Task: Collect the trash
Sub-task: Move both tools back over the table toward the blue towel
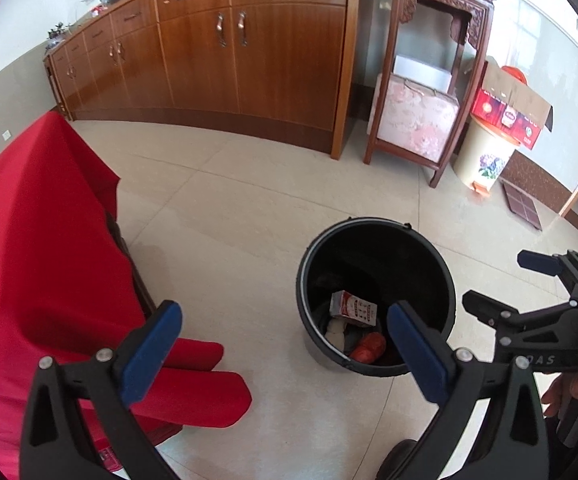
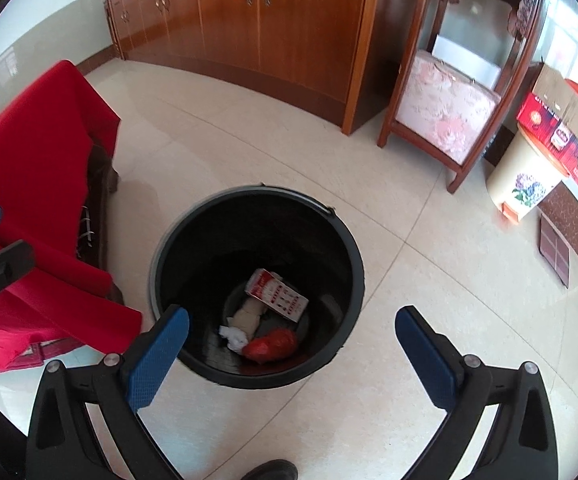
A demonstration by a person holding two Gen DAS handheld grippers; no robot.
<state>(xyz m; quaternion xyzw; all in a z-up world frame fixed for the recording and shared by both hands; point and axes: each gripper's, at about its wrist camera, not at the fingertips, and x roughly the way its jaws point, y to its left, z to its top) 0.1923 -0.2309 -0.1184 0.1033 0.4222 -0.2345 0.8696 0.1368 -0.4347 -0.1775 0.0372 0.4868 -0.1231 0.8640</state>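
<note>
While both of your grippers hang over the floor with nothing between their pads, most of what you can see of the job looks done. Start with the floor (image 2: 409,280): across the middle and lower right of the right wrist view the pale tiles show no loose litter, and the left wrist view shows none on its stretch of tiles either. At the left of both views the red cloth (image 1: 37,240) drapes over a piece of furniture; something small sits at its far left edge, too cut off to name, so you cannot rule out more to fetch there.

Next, the black bucket (image 2: 169,248) stands on the tiles at the centre of the right wrist view and at lower centre-right of the left one. Inside it, at the bottom, lie a red and white carton (image 2: 277,294), a red crumpled wrapper (image 2: 273,344), a pale wad (image 2: 249,316) and a scrap of white paper (image 2: 233,336), all touching one another.

Your right gripper (image 2: 291,354) is spread wide at the lower edge of its view, the bucket's near rim between its blue pads, gripping nothing. Your left gripper (image 1: 285,350) is spread just as wide, empty, with the bucket behind its right-hand finger. My reading: the drop is made, and what remains is to check the covered furniture and the unseen floor.
</note>
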